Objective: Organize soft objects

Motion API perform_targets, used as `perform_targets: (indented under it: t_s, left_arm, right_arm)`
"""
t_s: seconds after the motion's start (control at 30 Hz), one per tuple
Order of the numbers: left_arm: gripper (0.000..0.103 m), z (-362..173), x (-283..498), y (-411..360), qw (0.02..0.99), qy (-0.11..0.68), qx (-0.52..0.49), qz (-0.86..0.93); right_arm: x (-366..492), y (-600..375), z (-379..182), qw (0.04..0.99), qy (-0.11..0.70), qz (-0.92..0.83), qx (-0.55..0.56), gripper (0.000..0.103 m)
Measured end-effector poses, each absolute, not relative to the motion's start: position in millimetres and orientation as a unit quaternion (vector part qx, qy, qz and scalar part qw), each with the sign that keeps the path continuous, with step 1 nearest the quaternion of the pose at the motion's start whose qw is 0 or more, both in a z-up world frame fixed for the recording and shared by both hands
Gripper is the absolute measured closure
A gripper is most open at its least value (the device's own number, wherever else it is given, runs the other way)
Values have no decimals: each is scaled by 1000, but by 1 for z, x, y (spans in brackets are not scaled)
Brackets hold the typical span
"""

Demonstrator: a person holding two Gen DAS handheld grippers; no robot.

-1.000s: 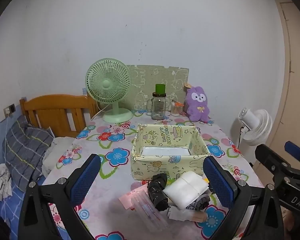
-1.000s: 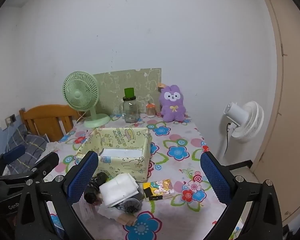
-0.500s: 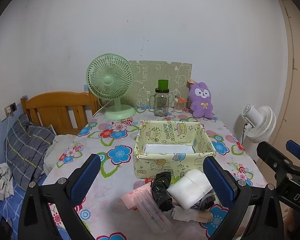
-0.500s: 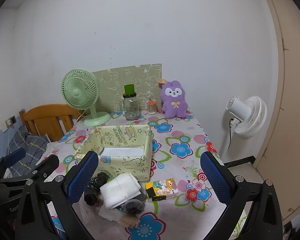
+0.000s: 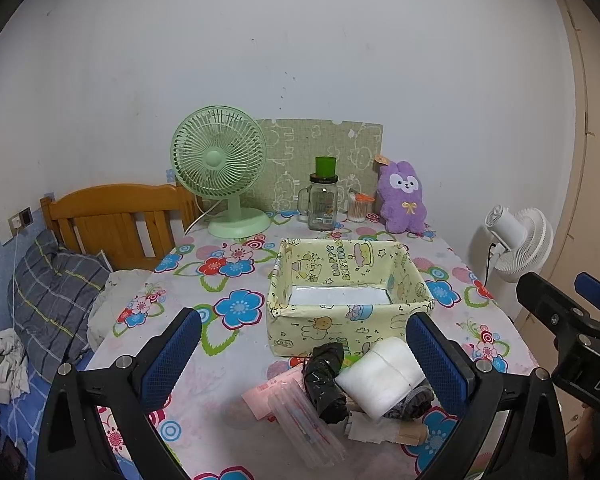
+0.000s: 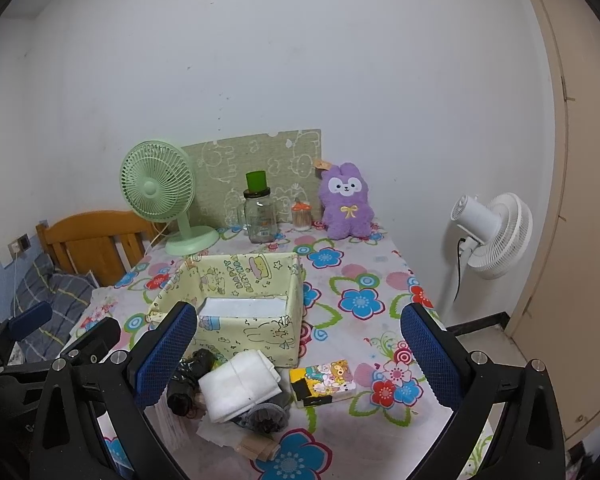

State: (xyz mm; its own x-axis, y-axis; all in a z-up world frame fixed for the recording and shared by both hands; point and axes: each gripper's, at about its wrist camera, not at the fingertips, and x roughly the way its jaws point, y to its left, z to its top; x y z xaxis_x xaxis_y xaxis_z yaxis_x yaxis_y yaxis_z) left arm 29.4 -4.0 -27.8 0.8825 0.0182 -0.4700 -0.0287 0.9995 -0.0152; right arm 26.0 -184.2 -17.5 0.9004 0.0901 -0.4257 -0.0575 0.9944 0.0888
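A flowered table (image 5: 236,344) stands against a white wall. Both the left gripper (image 5: 302,354) and right gripper (image 6: 298,354), jaws wide apart and empty, have edged slightly nearer the soft pile (image 5: 382,378) lying just before the empty yellow box (image 5: 348,326), so picking seems about to begin.

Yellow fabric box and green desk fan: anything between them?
Nothing: only bare flowered tablecloth separates the yellow fabric box from the green desk fan, seen in both wrist views.

A folded white cloth (image 5: 380,382) and black bundle (image 5: 325,380) lie piled before the open yellow fabric box (image 5: 348,320).
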Motion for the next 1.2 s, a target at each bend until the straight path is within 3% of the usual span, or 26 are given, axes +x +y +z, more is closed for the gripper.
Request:
perform_targets:
  t_s: [1.2]
  left_arm:
    - [1,-27,27,-7,969,247,-12,0]
  right_arm:
    - [25,-185,-17,974,220,36,38,0]
